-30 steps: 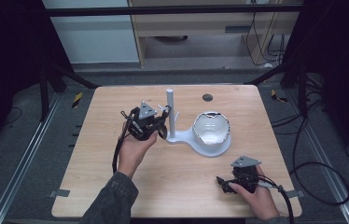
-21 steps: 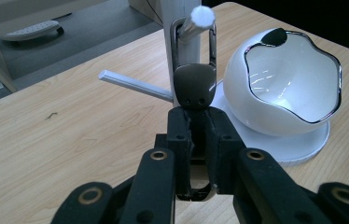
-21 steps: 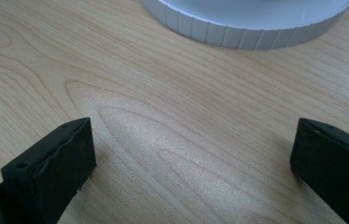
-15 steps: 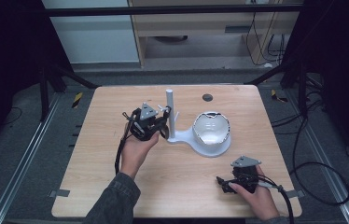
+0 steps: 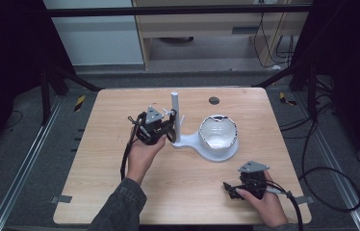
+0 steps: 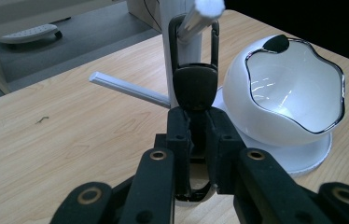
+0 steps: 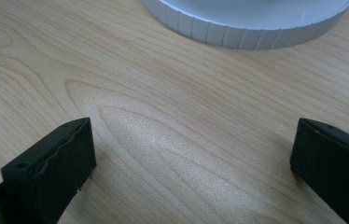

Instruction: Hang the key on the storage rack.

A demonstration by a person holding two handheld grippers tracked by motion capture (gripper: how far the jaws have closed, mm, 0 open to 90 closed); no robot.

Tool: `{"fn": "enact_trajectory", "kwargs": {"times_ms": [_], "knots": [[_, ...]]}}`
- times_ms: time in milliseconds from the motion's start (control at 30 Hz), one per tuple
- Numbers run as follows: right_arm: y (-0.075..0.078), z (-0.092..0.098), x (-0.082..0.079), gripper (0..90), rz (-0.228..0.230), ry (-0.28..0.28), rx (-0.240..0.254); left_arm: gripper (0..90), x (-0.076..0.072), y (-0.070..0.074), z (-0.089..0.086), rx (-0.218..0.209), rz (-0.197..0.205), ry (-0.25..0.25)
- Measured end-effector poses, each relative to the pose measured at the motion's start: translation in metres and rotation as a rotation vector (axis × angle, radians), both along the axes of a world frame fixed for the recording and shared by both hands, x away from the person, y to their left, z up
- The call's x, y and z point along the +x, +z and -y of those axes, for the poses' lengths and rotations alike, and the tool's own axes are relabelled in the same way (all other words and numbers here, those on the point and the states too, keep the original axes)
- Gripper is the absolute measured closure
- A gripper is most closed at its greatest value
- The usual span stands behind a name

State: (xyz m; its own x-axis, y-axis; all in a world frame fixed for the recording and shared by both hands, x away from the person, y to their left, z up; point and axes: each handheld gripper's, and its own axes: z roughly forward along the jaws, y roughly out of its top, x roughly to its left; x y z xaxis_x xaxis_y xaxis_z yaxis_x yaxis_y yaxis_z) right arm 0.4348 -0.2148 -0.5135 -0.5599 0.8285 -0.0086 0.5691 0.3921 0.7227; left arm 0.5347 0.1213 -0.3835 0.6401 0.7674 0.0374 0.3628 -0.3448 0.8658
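Gripping a black key fob (image 6: pixel 194 88) between clenched jaws, the left tool (image 5: pixel 161 129) is holding the fob's loop around an upper peg (image 6: pixel 199 18) of the white stand (image 5: pixel 175 118) at the tabletop's (image 5: pixel 96 159) middle. A white bowl (image 5: pixel 219 134) with a chrome rim is sitting on the stand's round base, right of the post. The right tool (image 5: pixel 231 188) is resting released, jaws wide apart, over bare wood at the near right edge.
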Motion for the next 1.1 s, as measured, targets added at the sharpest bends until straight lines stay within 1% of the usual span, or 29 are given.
{"fn": "enact_trajectory", "kwargs": {"times_ms": [233,333,400,433,500,600,667,733,867,900,967,1100], "knots": [[0.0,0.0,0.0,0.5,0.0,0.001,-0.001,79.9,0.0,0.0,0.0,0.002,-0.002,0.004],[0.0,0.0,0.0,0.5,-0.002,0.0,0.001,77.1,-0.001,0.001,-0.001,0.004,0.002,0.011],[0.0,0.0,0.0,0.5,-0.002,0.0,0.001,72.7,-0.003,0.003,-0.003,0.001,0.013,0.017],[0.0,0.0,0.0,0.5,-0.002,0.001,0.001,70.4,-0.004,0.003,-0.005,0.008,0.015,0.02],[0.0,0.0,0.0,0.5,0.0,0.003,-0.001,65.8,-0.006,0.003,-0.006,0.004,0.013,0.02],[0.0,0.0,0.0,0.5,-0.002,0.001,0.001,59.9,-0.011,0.003,-0.01,0.003,0.022,0.027],[0.0,0.0,0.0,0.5,-0.002,0.001,0.001,56.9,-0.015,0.001,-0.013,0.011,0.021,0.023],[0.0,0.0,0.0,0.5,-0.002,0.001,0.001,53.2,-0.019,-0.001,-0.015,0.014,0.012,0.01],[0.0,0.0,0.0,0.5,-0.002,0.001,0.001,44.9,-0.026,-0.004,-0.018,0.042,0.002,-0.006],[0.0,0.0,0.0,0.5,-0.002,0.001,0.001,42.3,-0.027,-0.005,-0.019,0.042,-0.005,-0.012],[0.0,0.0,0.0,0.5,-0.002,0.001,0.001,34.9,-0.029,-0.007,-0.022,0.039,-0.021,-0.024],[0.0,0.0,0.0,0.5,-0.002,0.0,0.001,20.6,-0.035,-0.009,-0.027,0.049,-0.052,-0.04]]}}
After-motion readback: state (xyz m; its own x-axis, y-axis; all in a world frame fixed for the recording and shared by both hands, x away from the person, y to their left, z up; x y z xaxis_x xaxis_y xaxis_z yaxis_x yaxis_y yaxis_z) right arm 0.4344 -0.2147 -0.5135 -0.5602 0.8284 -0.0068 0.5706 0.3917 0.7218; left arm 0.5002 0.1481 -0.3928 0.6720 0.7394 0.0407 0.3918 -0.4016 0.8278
